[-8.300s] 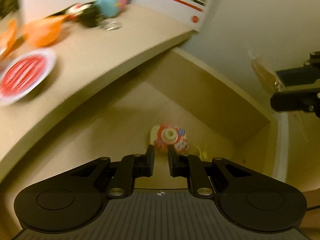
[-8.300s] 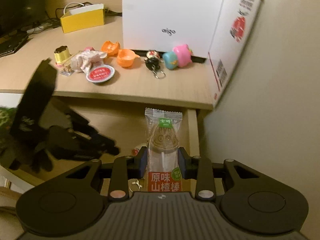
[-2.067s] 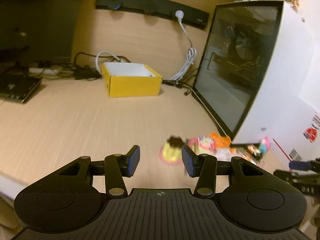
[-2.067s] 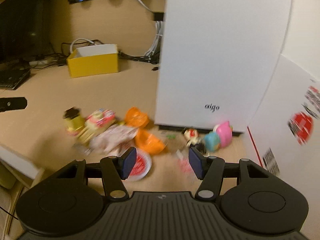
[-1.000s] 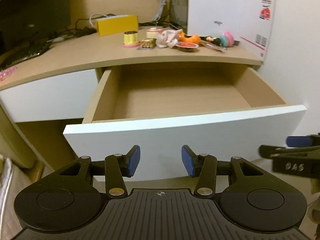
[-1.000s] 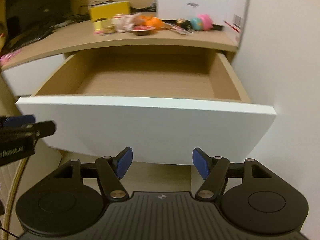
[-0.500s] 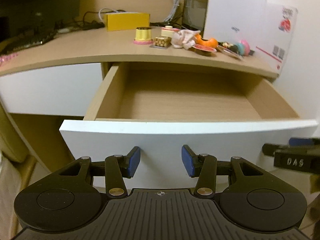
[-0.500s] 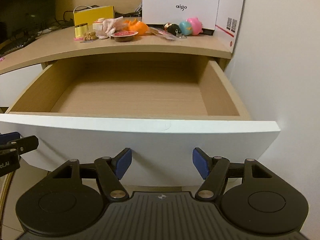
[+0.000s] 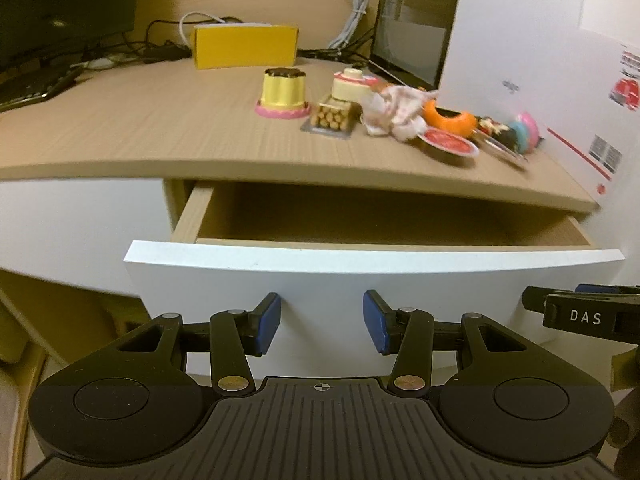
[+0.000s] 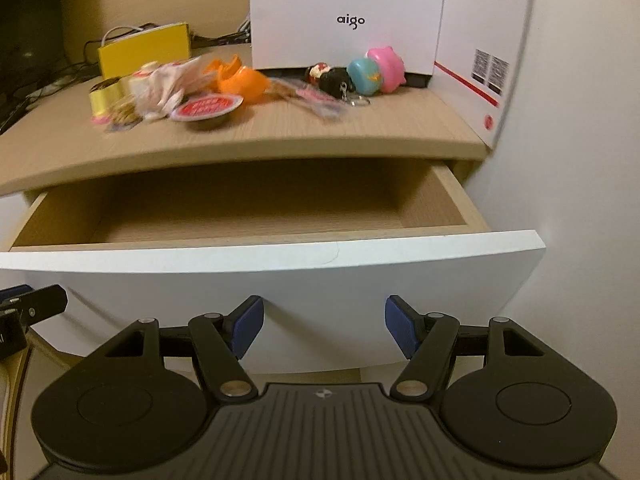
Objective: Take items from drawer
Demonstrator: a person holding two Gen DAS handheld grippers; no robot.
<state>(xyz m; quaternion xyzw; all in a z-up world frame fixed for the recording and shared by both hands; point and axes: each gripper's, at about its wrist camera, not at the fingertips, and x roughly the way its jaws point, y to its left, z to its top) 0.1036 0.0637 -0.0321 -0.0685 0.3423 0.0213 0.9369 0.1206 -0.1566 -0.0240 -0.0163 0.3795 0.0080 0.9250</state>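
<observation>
The white-fronted drawer (image 9: 328,276) (image 10: 280,280) stands pulled out under the wooden desk, and the part of its inside that I see holds nothing. On the desktop (image 9: 140,136) lie several small items: a yellow pudding cup (image 9: 283,94), a tray of sticks (image 9: 332,118), a crumpled wrapper (image 9: 394,114), an orange shell (image 10: 240,80), a red-lidded cup (image 10: 208,108), and pink and teal toys (image 10: 376,70). My left gripper (image 9: 322,322) is open just in front of the drawer front. My right gripper (image 10: 324,330) is open too, likewise facing it.
A white computer case (image 10: 348,12) and a white carton (image 10: 488,40) stand at the desk's back right beside the wall. A yellow box (image 9: 245,46), cables and a dark monitor (image 9: 60,8) sit at the back left. A closed white drawer front (image 9: 80,224) lies left.
Both grippers have dropped lower and come closer to the drawer front, so less of the drawer's floor shows. Both stay open with nothing held.
</observation>
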